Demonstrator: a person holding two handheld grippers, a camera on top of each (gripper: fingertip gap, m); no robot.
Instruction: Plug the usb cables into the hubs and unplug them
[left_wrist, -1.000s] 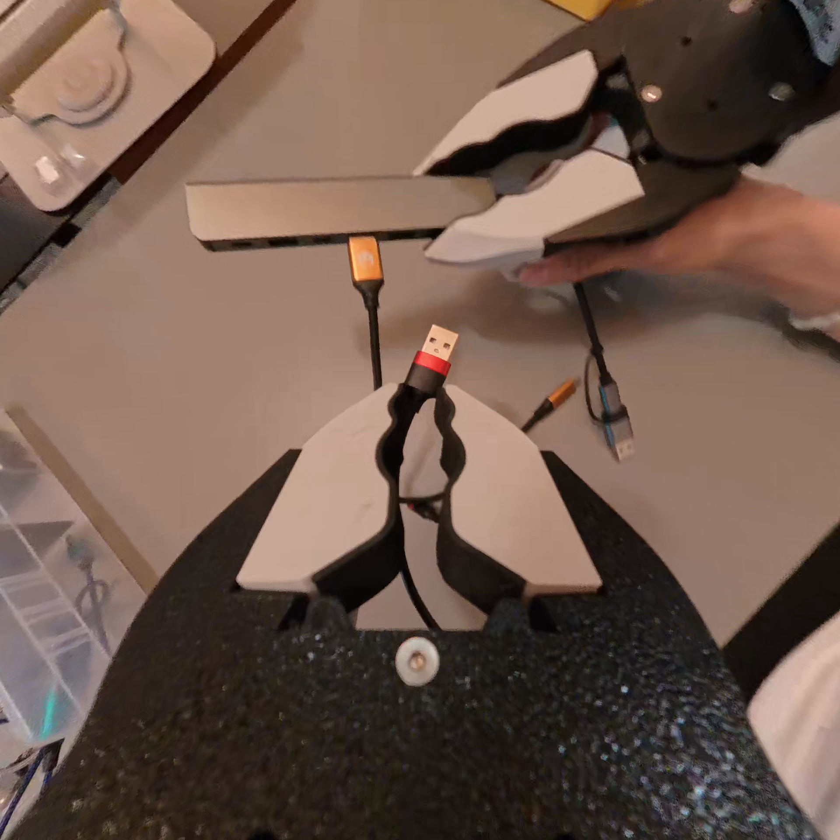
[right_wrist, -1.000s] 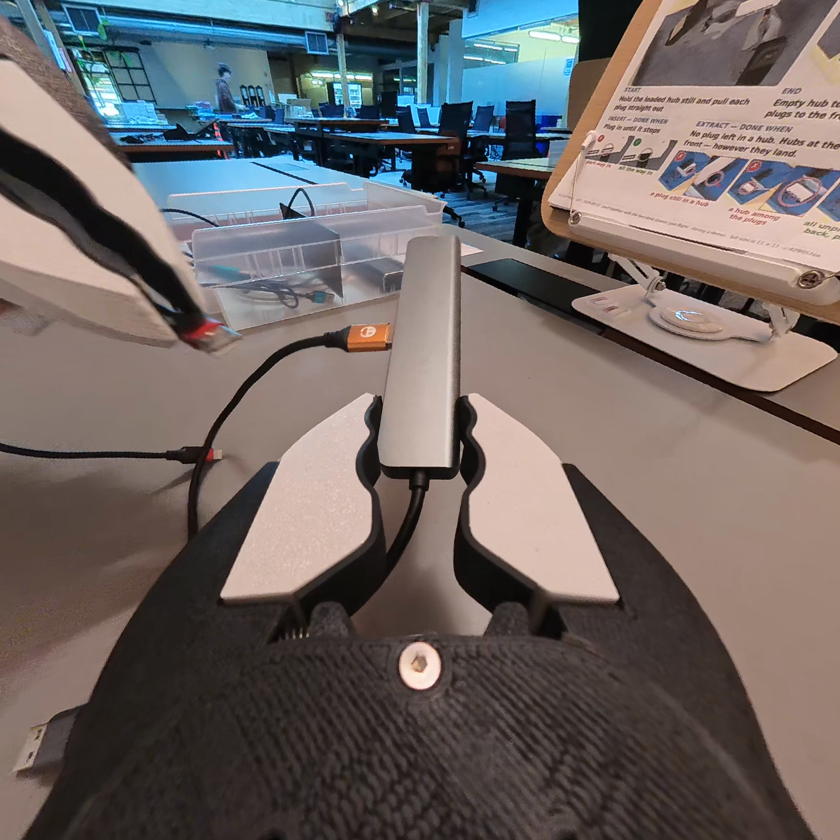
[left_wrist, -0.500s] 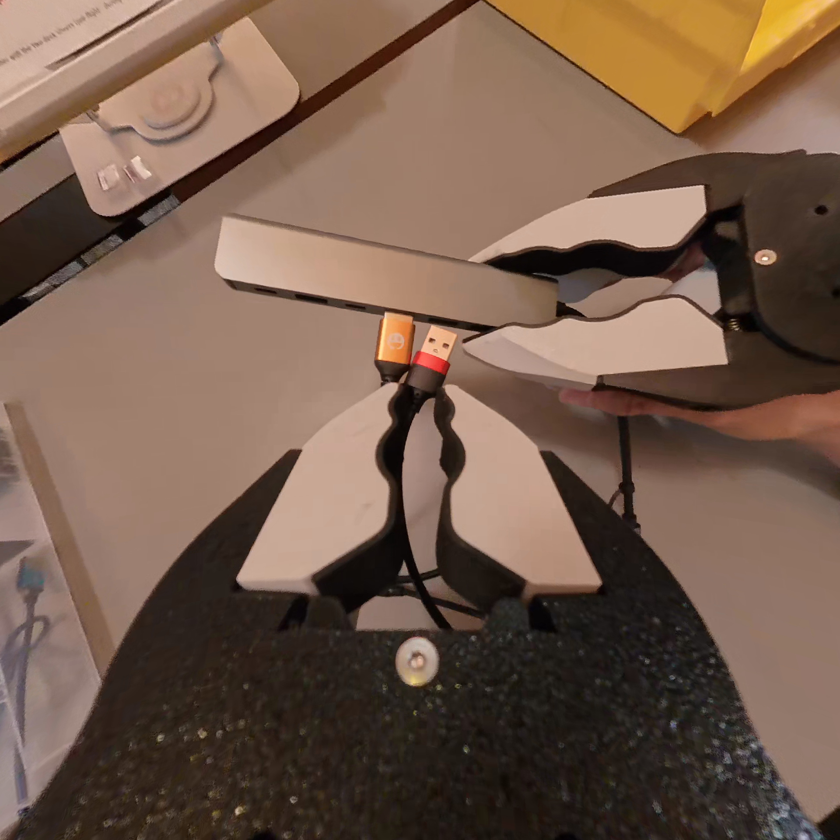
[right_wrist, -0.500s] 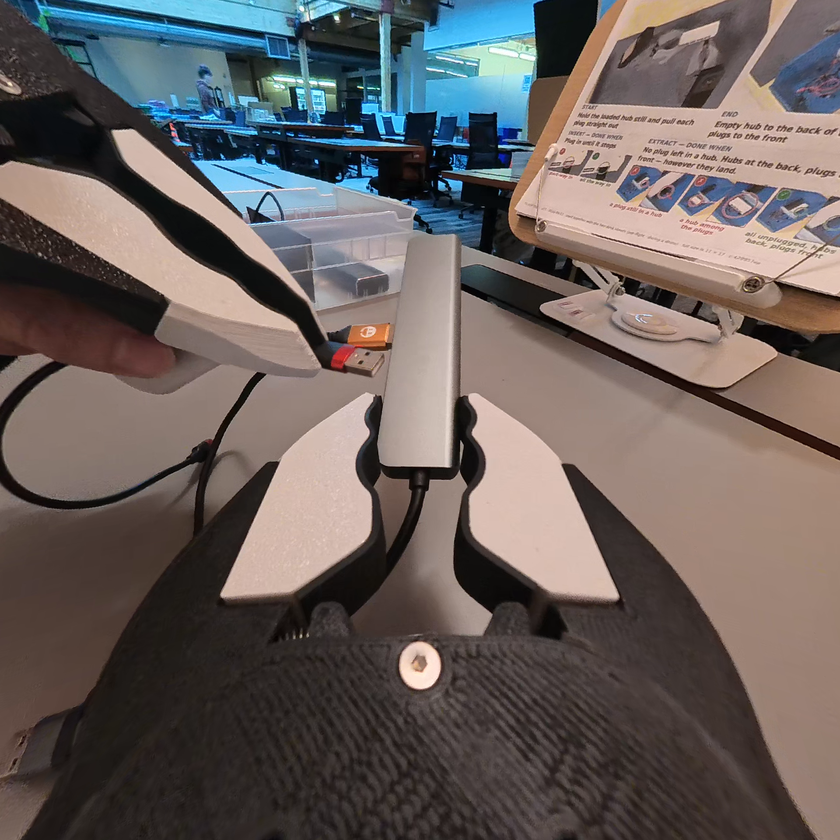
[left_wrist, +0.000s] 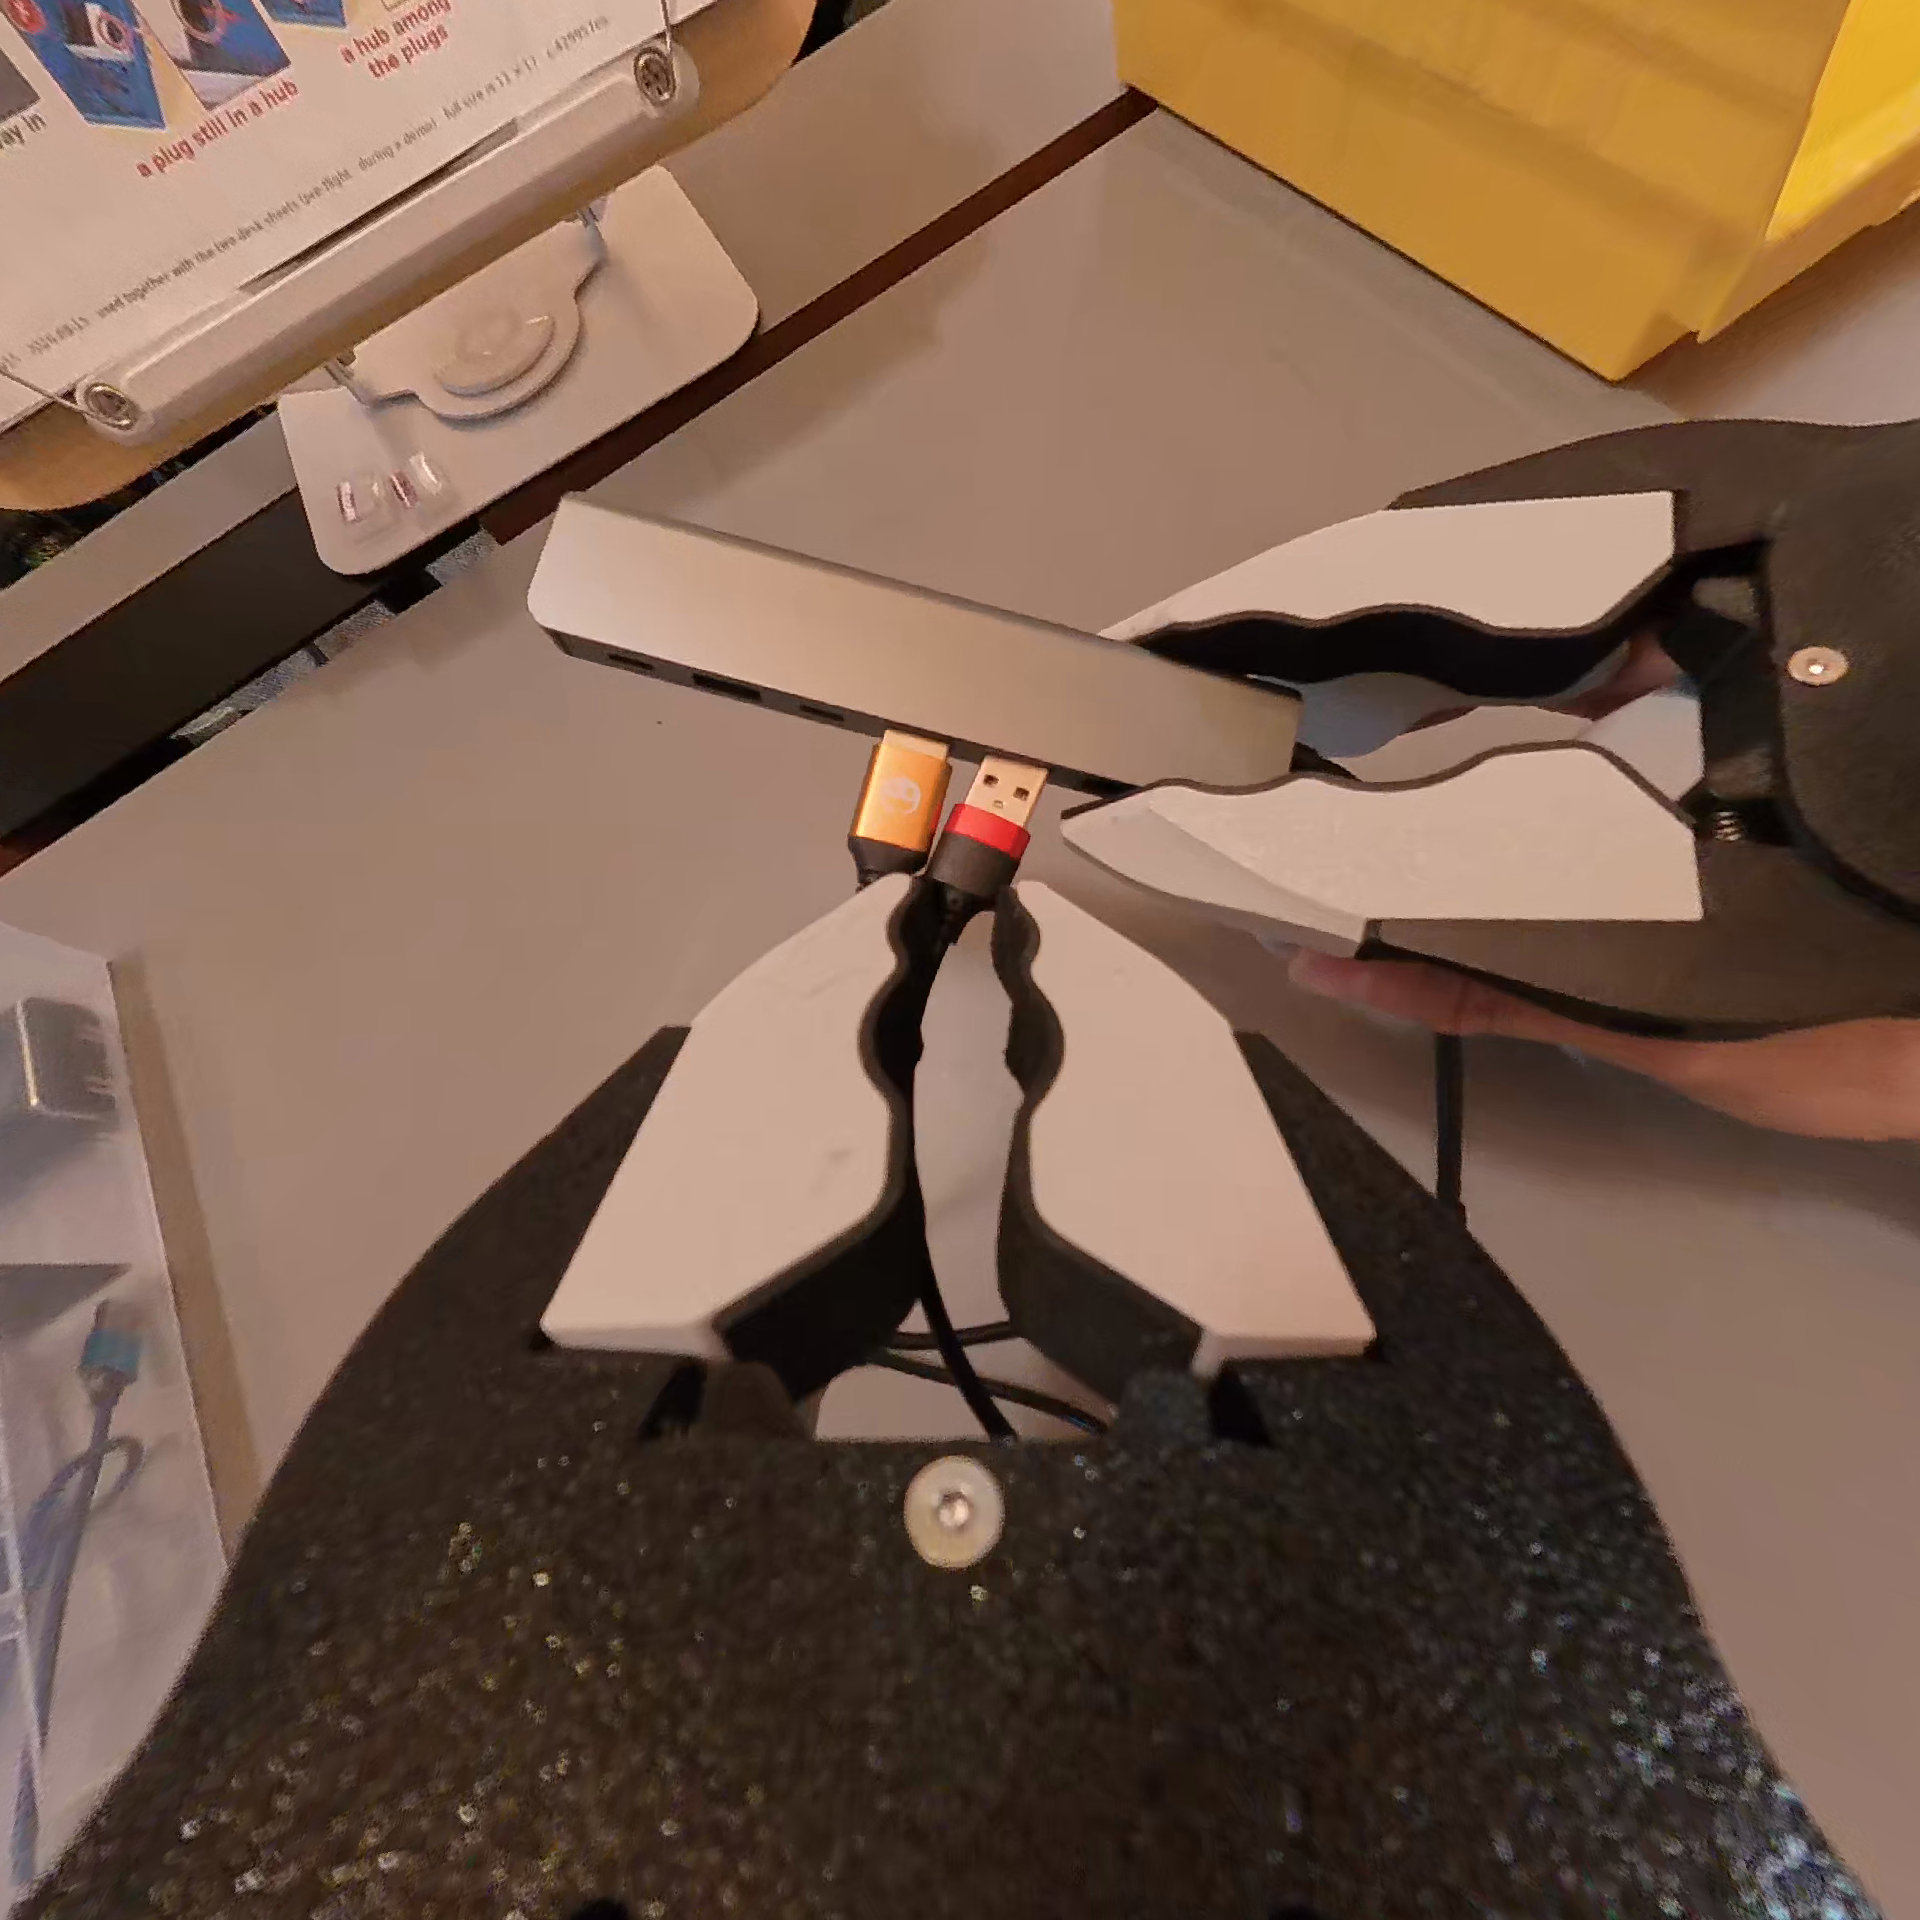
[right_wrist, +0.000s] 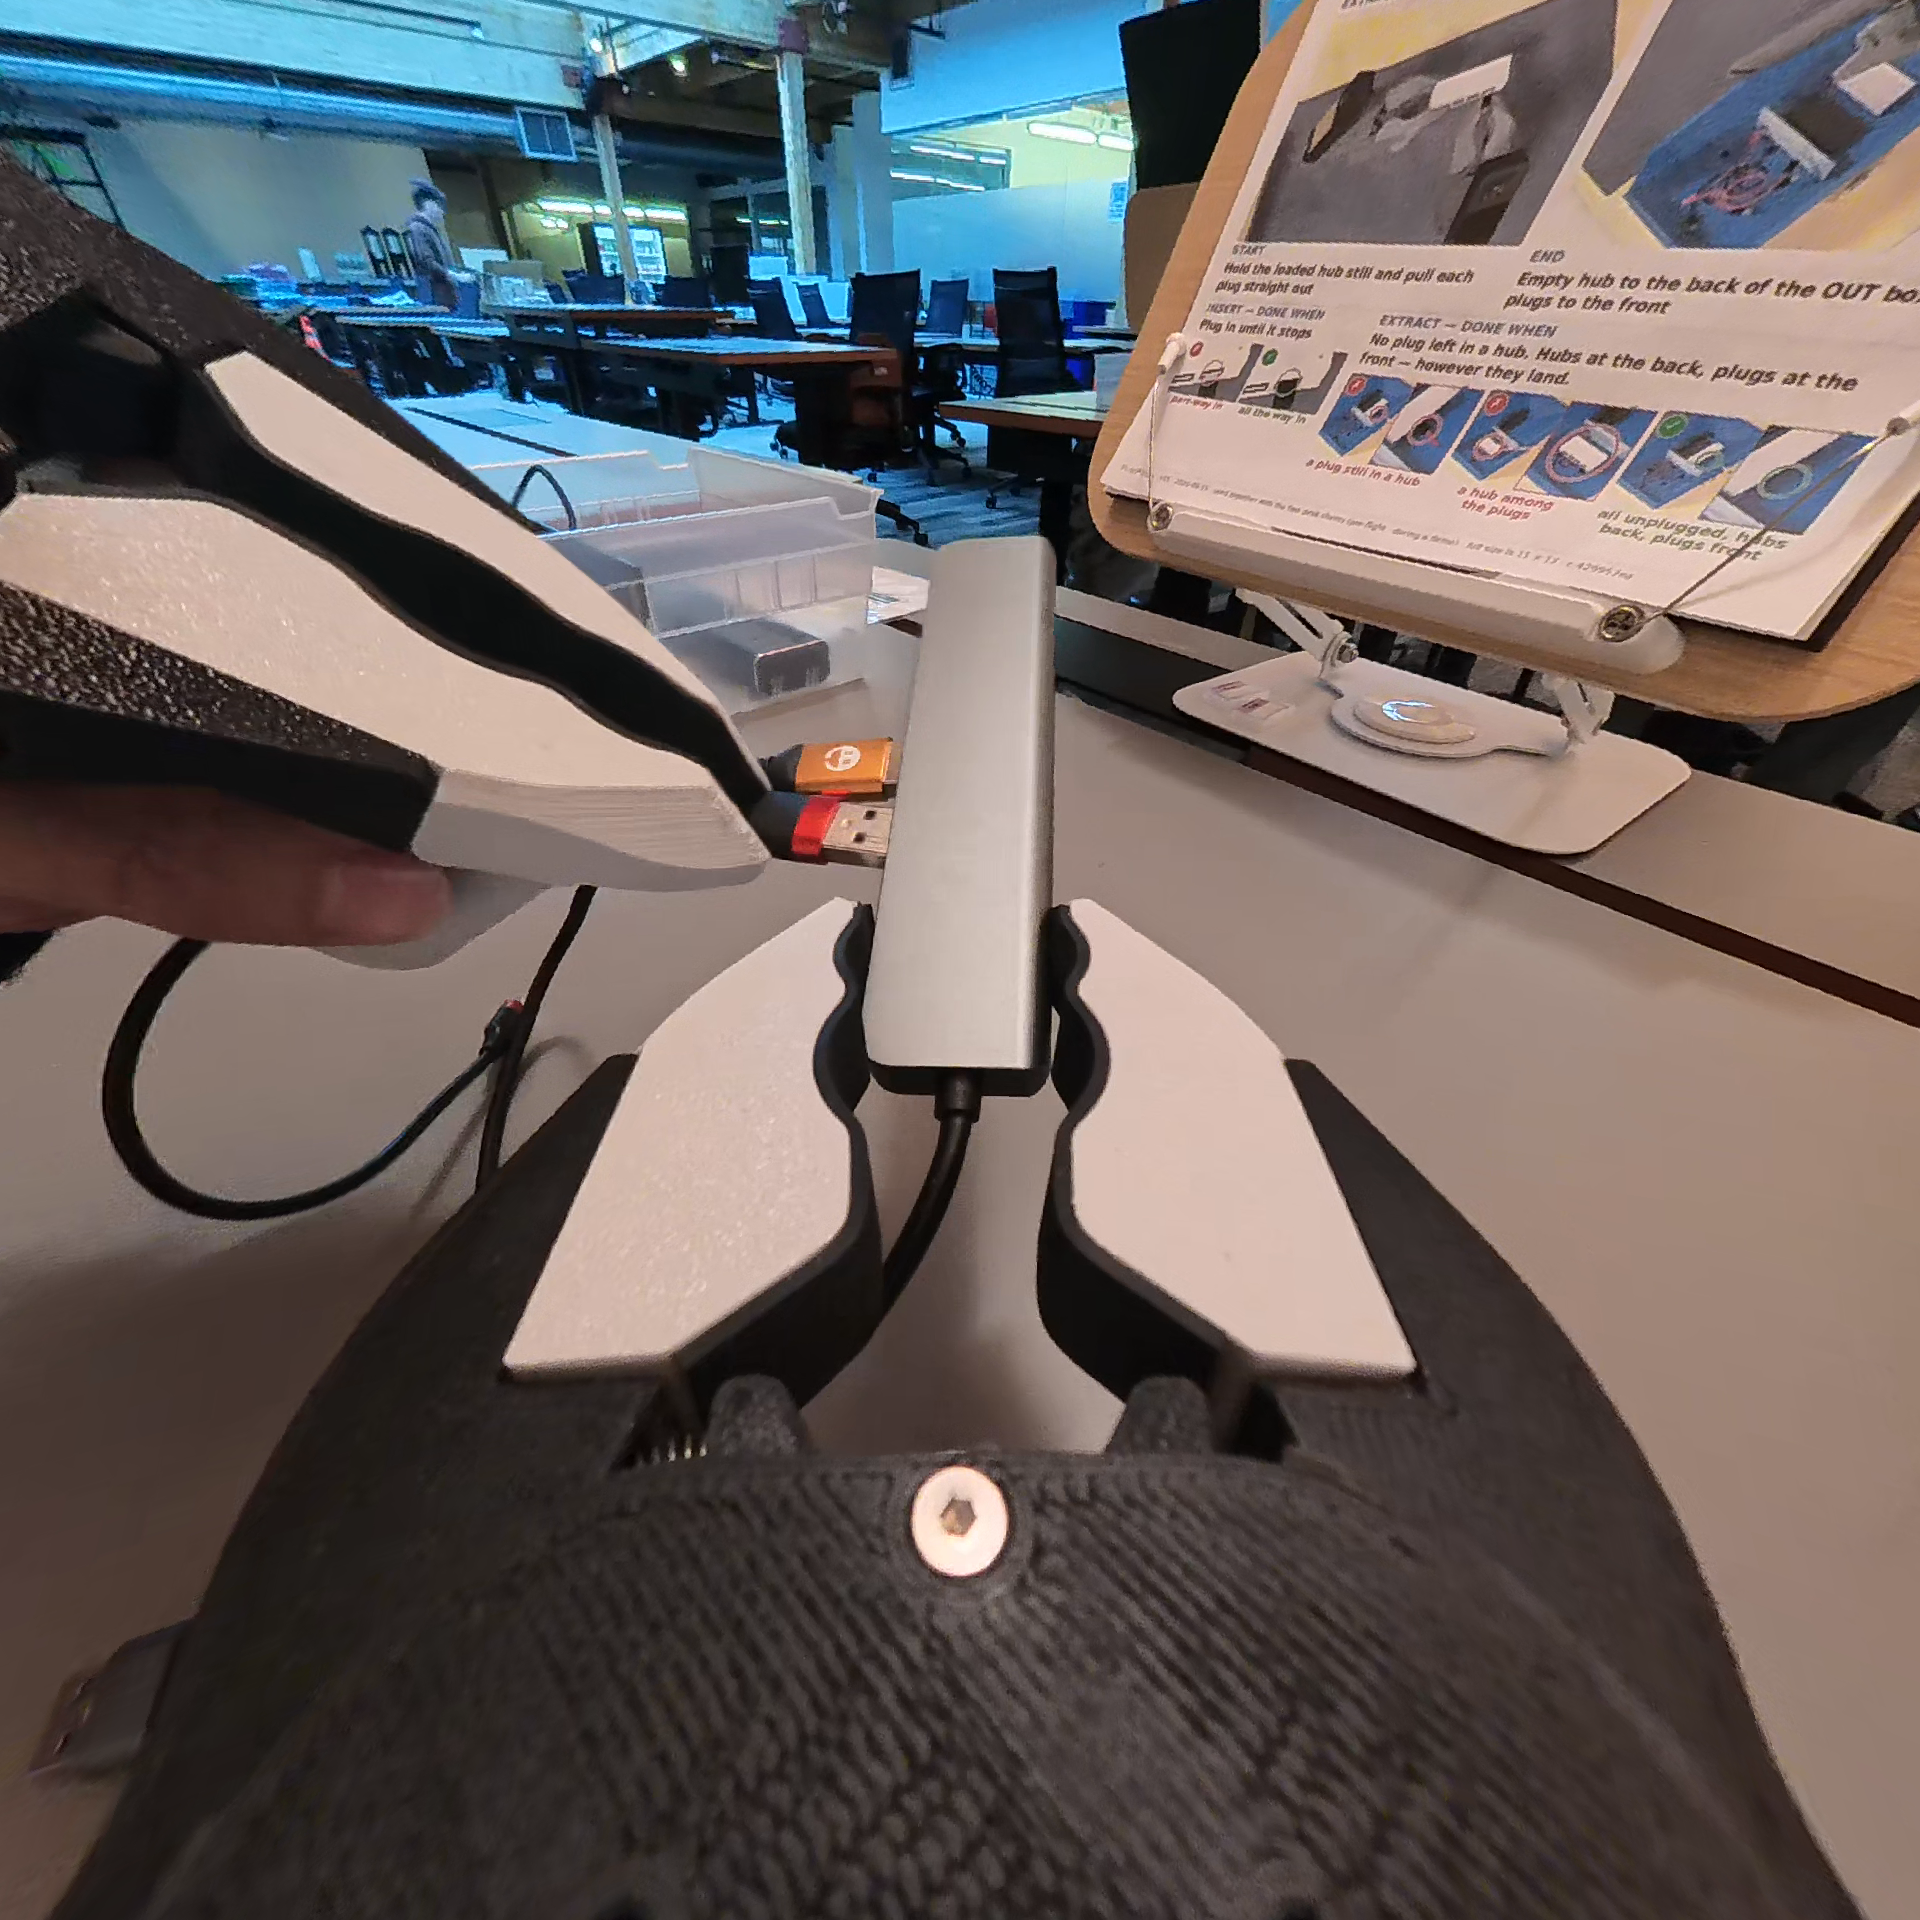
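Note:
My right gripper (right_wrist: 956, 935) is shut on the near end of a long grey USB hub (right_wrist: 971, 790) and holds it above the table; the hub also shows in the left wrist view (left_wrist: 894, 655). An orange-cased plug (left_wrist: 899, 795) sits in the hub's side. My left gripper (left_wrist: 956, 914) is shut on the black cable just behind a red-collared USB-A plug (left_wrist: 992, 816). The plug's metal tip is at the hub's port edge, right beside the orange plug, and shows in the right wrist view (right_wrist: 847, 829) too. I cannot tell if the tip has entered a port.
A document stand (right_wrist: 1455, 727) with an instruction sheet stands behind the hub. A clear plastic bin (right_wrist: 717, 561) with another hub is at the back left. A yellow box (left_wrist: 1507, 156) sits far right. Black cables (right_wrist: 312, 1174) loop on the grey table. Another loose plug (right_wrist: 94, 1704) lies near left.
My left gripper has carried the red-collared plug forward from clear of the hub up to its port edge beside the orange plug. The hub has been lifted and tilted slightly.

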